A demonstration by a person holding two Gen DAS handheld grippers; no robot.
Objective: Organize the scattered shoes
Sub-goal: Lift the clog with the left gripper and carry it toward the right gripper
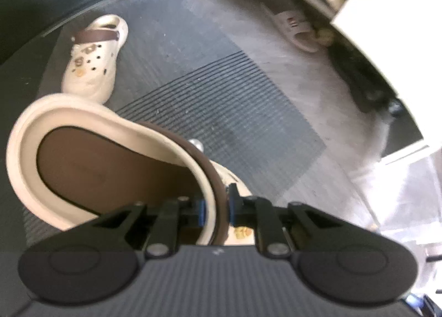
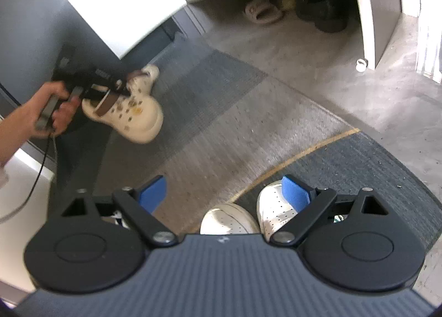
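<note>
The left gripper (image 1: 216, 207) is clamping the rim and brown strap of a cream clog (image 1: 110, 162), holding it off the mat (image 1: 221, 112) with its toe hanging away from the jaws. Its mate, the second clog (image 1: 94, 57), is lying on the mat ahead and to the left, long axis running roughly away from the camera, so the left hand is the nearer one and is probably needing to set the held clog alongside it. The right gripper (image 2: 225, 195) is hanging wide open and empty over two white sneakers (image 2: 248, 217). Only the right view is showing the held clog from outside; only the left view is showing the mate clearly.
</note>
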